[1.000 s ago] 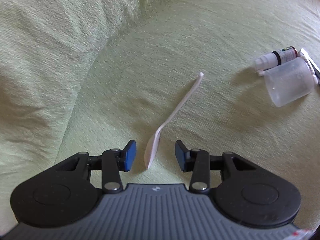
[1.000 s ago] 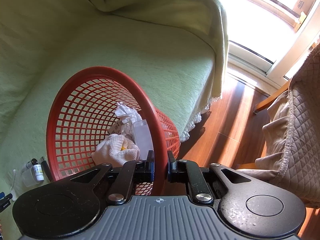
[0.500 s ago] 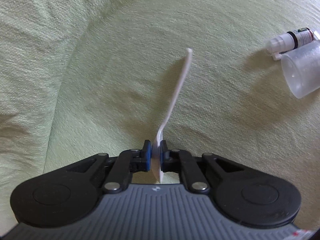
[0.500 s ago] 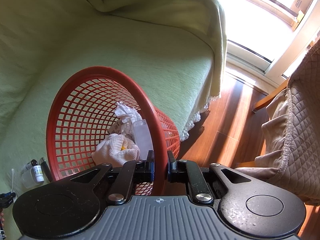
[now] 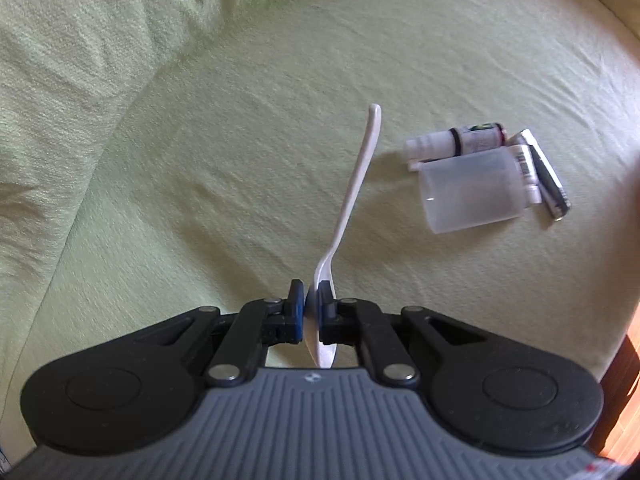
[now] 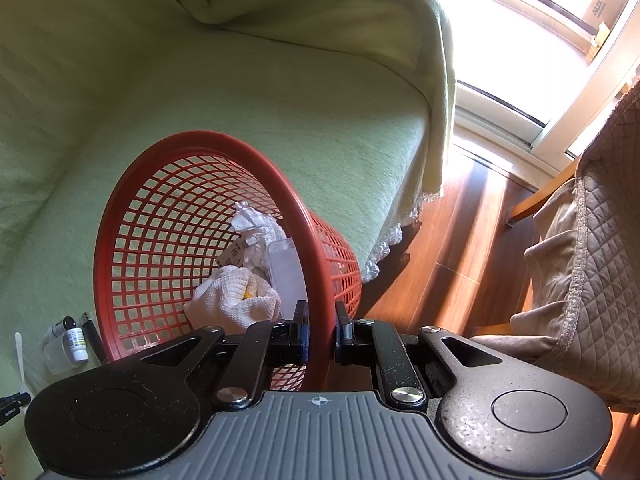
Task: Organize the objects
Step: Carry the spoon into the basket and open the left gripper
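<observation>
Left wrist view: the left gripper [image 5: 311,312] is seen at the lower centre of the frame, its jaws clenched on the bowl of a white plastic spoon [image 5: 352,196], whose handle is raised toward the upper centre, clear of the green sofa cover [image 5: 240,152]. At the right of the frame, a small cluster is laid on the cover: a translucent plastic cup [image 5: 472,190] on its side, a small white bottle [image 5: 456,142] touching it above, and a dark flat object [image 5: 550,176] just beside it on the right.

In the right wrist view, the right gripper [image 6: 322,336] is found at the lower centre, its jaws clamped on the rim of a red mesh basket [image 6: 160,216], which is tilted toward the camera at the sofa's edge. Crumpled white paper [image 6: 256,224], a white cloth [image 6: 228,296] and a clear container [image 6: 286,276] are held inside it. The same spoon [image 6: 19,356] and cluster are seen at the lower left of that frame, just beside the basket. Wooden floor [image 6: 460,248] is shown at the right.
</observation>
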The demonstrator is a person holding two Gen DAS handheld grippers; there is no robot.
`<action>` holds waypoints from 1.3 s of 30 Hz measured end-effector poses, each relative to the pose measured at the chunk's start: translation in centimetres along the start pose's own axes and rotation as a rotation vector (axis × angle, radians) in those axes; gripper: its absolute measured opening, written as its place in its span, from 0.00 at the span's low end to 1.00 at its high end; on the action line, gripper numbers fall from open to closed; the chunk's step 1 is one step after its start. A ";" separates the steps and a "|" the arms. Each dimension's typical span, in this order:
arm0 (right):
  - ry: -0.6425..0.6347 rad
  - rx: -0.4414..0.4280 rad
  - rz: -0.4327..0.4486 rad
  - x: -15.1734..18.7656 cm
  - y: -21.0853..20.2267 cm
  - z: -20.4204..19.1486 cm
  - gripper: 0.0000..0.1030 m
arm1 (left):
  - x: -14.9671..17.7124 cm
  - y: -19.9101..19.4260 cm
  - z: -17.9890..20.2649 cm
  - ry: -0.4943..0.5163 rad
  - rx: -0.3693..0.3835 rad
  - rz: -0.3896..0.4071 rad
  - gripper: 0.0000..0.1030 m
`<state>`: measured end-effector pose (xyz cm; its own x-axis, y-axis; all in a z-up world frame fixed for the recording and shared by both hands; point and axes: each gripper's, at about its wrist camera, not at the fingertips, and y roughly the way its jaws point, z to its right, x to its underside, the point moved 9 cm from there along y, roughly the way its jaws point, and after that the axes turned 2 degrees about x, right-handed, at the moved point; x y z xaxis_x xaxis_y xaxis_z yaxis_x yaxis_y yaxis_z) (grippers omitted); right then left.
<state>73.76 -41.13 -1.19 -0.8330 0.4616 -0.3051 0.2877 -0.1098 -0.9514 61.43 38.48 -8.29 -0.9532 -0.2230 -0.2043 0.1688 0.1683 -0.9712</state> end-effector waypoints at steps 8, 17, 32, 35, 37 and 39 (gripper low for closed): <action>-0.038 0.006 0.011 0.3 -0.3 -0.8 0.08 | -2.3 -5.3 7.0 0.009 0.105 0.044 0.04; -0.056 -0.009 0.014 0.2 -0.2 -1.0 0.08 | -5.0 -10.7 16.0 0.045 0.274 0.122 0.04; -0.085 -0.034 0.025 0.3 0.0 -0.8 0.08 | -6.6 -13.3 26.5 0.120 0.364 0.112 0.04; -0.083 -0.041 0.027 0.2 0.1 -0.6 0.08 | -7.1 -13.4 28.3 0.131 0.379 0.118 0.04; -0.084 -0.046 0.029 0.1 0.1 -0.6 0.08 | -7.3 -13.5 29.5 0.135 0.392 0.120 0.04; -0.085 -0.050 0.030 0.0 0.1 -0.7 0.08 | -7.6 -13.5 30.4 0.140 0.399 0.123 0.04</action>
<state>74.13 -40.51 -1.21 -0.8601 0.3818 -0.3383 0.3349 -0.0774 -0.9391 74.00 8.67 2.68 -0.9403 -0.0872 -0.3290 0.3401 -0.2044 -0.9179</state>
